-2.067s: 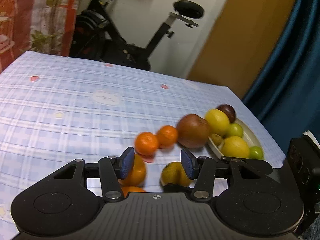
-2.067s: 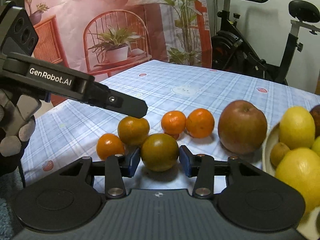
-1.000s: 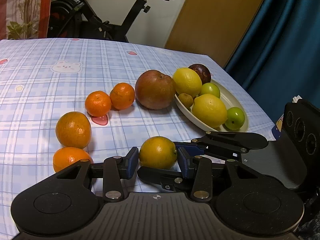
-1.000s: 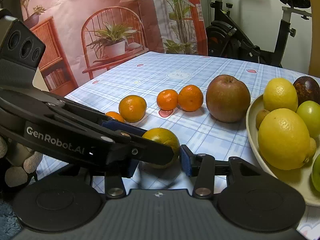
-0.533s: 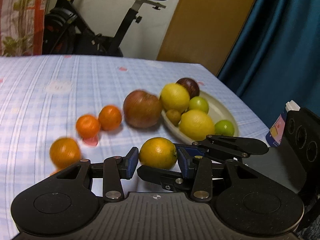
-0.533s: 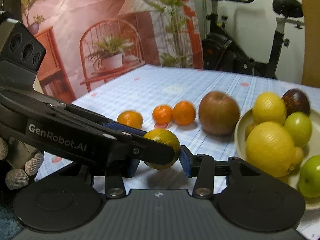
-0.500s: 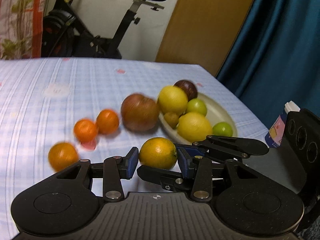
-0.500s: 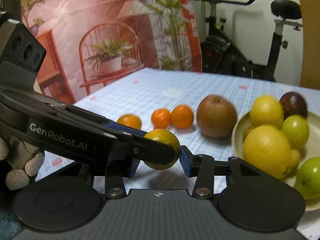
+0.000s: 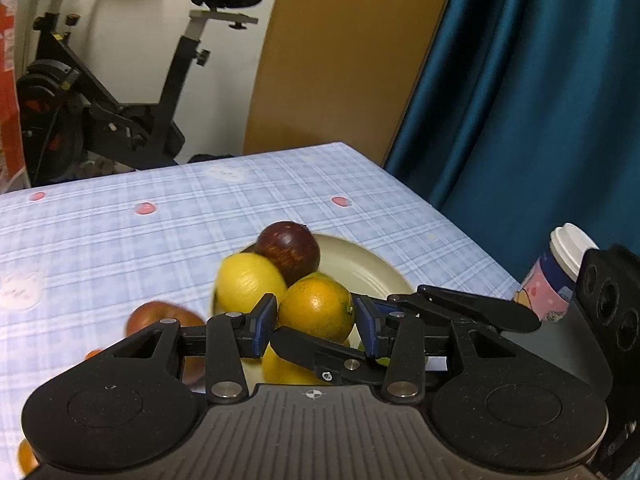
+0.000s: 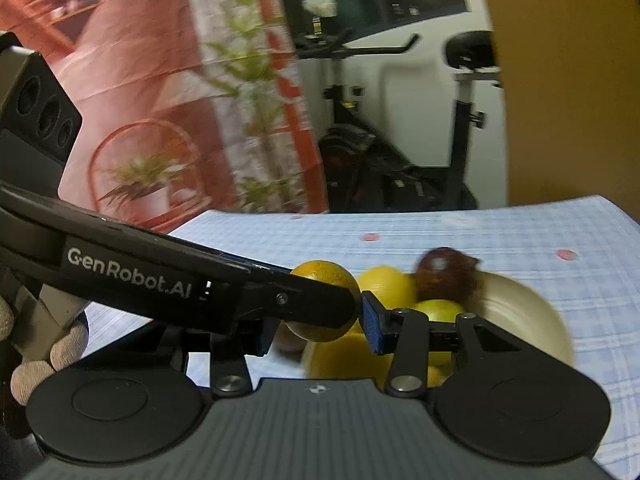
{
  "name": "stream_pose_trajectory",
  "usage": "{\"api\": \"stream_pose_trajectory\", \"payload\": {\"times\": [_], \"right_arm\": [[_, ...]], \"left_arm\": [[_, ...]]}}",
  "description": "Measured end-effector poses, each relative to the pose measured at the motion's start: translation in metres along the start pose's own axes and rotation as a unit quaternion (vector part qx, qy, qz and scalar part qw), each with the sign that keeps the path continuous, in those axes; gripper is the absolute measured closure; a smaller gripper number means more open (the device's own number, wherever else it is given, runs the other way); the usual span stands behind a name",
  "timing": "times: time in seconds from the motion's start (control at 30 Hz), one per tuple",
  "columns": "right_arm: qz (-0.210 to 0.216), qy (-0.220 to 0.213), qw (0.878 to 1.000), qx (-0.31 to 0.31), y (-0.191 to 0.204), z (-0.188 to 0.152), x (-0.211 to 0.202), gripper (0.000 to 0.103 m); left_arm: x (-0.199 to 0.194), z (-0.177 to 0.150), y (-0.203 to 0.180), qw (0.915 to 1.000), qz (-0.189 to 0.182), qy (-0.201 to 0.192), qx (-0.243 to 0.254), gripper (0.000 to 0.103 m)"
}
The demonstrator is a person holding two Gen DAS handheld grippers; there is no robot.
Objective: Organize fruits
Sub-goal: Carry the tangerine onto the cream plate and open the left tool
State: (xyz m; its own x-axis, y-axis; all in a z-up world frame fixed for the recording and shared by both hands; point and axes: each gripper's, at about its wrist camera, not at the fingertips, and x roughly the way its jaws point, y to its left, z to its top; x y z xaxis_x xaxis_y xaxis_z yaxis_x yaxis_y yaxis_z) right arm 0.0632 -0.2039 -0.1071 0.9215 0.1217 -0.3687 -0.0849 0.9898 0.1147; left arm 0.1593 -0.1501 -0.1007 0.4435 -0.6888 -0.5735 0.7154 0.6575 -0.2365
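Transfer step: both grippers carry one orange (image 9: 315, 308) above the near rim of the fruit plate (image 9: 362, 266).
Left gripper (image 9: 316, 326) and right gripper (image 10: 316, 330) each clamp it; next, probably lower it among the lemons (image 9: 248, 282) and unclench.

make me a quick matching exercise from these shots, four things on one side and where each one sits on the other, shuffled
Things:
1. orange
2. dark red fruit
3. apple
4. paper cup

Places:
A. on the tablecloth, left of the plate
B. clamped between both tools, above the plate
C. off the table's right edge, by the blue curtain
D. on the plate, behind the lemon

Pairs: 1-B, 2-D, 3-A, 4-C
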Motion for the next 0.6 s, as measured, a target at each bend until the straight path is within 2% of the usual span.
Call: {"api": "stream_pose_trajectory", "payload": {"times": [0.17, 0.33, 0.5, 0.6], "right_arm": [[-0.021, -0.009, 0.999, 0.022, -0.022, -0.005, 0.006, 0.058], [-0.024, -0.017, 0.999, 0.018, -0.027, -0.012, 0.013, 0.057], [-0.021, -0.031, 0.999, 0.020, -0.028, -0.016, 0.013, 0.056], [-0.028, -0.041, 0.998, 0.025, -0.028, -0.017, 0.009, 0.042]], "left_arm": [[0.022, 0.004, 0.001, 0.9998, 0.010, 0.017, 0.000, 0.056], [0.026, 0.003, 0.000, 0.9997, 0.015, 0.017, 0.001, 0.056], [0.027, 0.003, 0.002, 0.9993, 0.027, 0.024, -0.002, 0.052], [0.022, 0.003, 0.004, 0.9995, 0.028, 0.016, -0.003, 0.048]]}}
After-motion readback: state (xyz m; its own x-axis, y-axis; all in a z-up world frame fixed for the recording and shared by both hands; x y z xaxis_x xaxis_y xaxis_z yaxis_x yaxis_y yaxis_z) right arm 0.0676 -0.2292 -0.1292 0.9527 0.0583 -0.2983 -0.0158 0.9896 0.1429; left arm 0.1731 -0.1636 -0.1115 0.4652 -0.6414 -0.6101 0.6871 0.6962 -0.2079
